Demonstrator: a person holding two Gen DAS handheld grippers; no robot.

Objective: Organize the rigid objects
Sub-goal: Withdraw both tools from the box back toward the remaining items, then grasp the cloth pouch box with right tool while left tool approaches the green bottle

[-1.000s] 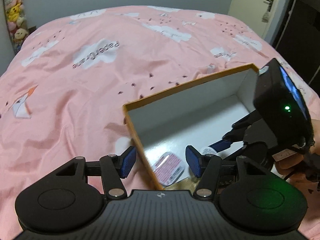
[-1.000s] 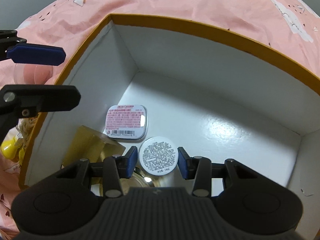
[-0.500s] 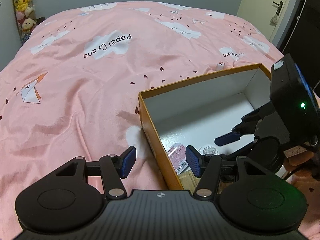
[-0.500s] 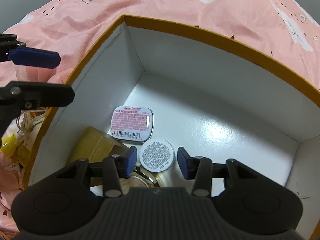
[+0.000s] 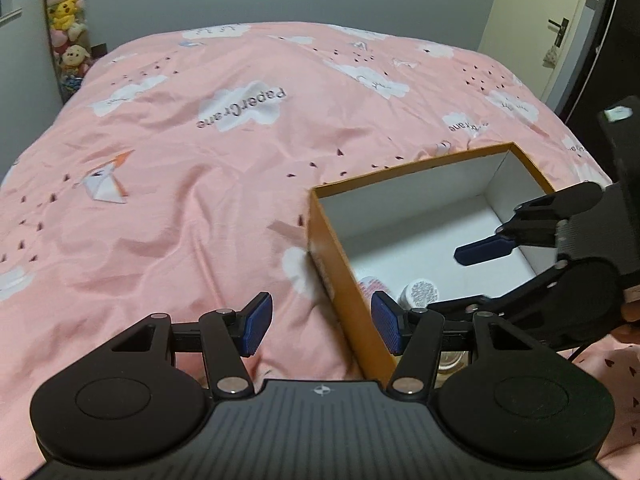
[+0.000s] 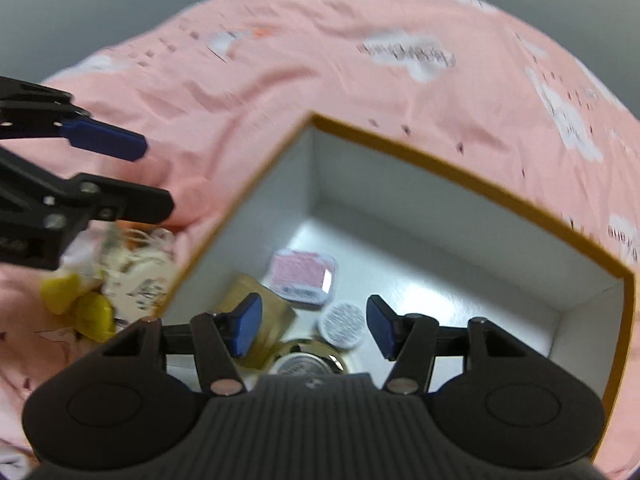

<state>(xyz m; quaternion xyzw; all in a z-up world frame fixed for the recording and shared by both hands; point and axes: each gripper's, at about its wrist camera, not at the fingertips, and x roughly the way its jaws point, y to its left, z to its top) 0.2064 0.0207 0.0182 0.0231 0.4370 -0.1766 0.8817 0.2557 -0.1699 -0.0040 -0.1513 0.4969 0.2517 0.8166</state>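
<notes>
1. The right gripper (image 6: 314,326) hangs over the near end of the box (image 6: 460,168); its jaws have just been opening and pinch nothing.
2. Below it on the box floor lie a round tin (image 6: 343,325), a pink tin (image 6: 304,276) and a gold block (image 6: 256,300).
3. The pile (image 6: 120,280) of loose things lies on the bed (image 6: 320,60) outside the box's left wall, nearest the left gripper (image 5: 318,326), which is spread and empty.
4. The box's far half is free.

Bedroom: pink-quilted bed (image 5: 200,184), plush toys (image 5: 66,20)
</notes>
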